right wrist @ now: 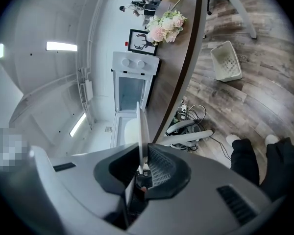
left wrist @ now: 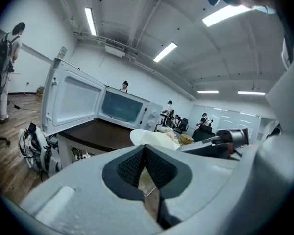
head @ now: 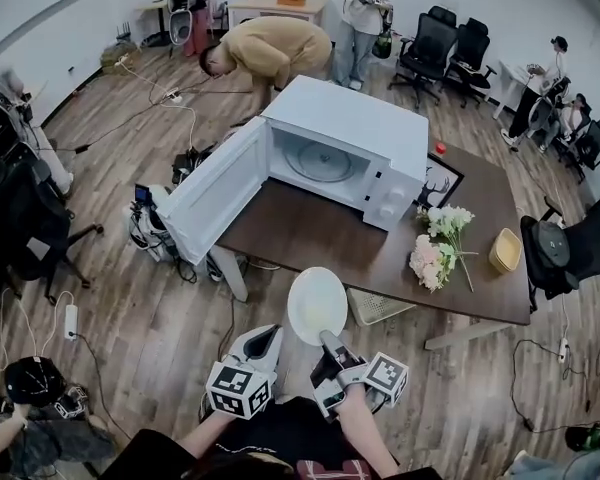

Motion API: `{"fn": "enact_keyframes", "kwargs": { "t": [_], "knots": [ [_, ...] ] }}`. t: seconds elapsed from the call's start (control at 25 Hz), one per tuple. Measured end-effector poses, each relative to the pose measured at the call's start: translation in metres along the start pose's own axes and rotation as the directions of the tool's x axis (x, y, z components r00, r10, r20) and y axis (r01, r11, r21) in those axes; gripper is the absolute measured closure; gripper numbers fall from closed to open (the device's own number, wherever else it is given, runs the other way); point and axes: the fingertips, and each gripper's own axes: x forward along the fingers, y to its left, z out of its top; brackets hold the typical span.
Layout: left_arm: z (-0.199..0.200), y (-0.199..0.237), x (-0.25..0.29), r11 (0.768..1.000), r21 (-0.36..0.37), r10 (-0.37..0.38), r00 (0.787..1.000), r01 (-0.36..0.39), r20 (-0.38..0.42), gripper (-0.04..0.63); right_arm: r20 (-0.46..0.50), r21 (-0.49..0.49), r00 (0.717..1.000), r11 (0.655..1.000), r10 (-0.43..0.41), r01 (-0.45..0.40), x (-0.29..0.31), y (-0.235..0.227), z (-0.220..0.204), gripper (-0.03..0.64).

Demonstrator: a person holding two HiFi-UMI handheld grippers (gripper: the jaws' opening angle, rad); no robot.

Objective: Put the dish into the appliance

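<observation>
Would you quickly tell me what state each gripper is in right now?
Left gripper: jaws closed, empty.
Right gripper: jaws closed on the white dish.

The dish (head: 316, 303) looks glossy and smooth, the microwave (head: 360, 118) smooth white, the table (head: 300, 233) dark matt wood.

The dish (head: 316, 304) sits in the jaws of the right claw (head: 330, 341), with the left claw (head: 265, 340) just beside it on the left. Ahead, the microwave (head: 360, 138) stands on the table (head: 310, 236), with the flowers (head: 438, 248) ahead-right.
</observation>
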Motion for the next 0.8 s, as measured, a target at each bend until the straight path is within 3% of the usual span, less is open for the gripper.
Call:
{"fn": "enact_keyframes", "kwargs": {
  "t": [0.16,0.48,0.8],
  "knots": [
    [0.025,0.028,0.031,1.0,-0.002,-0.018,1.0,0.018,0.011,0.586,0.017,0.04,1.0,0.999,0.009,-0.01,0.036,0.01,0.016,0.565],
    [0.065,0.088,0.087,0.998,-0.004,-0.061,0.998,0.061,0.004,0.586,0.062,0.027,0.998,0.999,-0.022,0.021,0.104,0.032,0.051,0.565],
    [0.084,0.13,0.126,0.992,0.0,-0.129,0.991,0.129,-0.029,0.586,0.122,0.062,0.992,0.998,-0.025,0.018,0.161,0.047,0.069,0.565]
  ]
}}
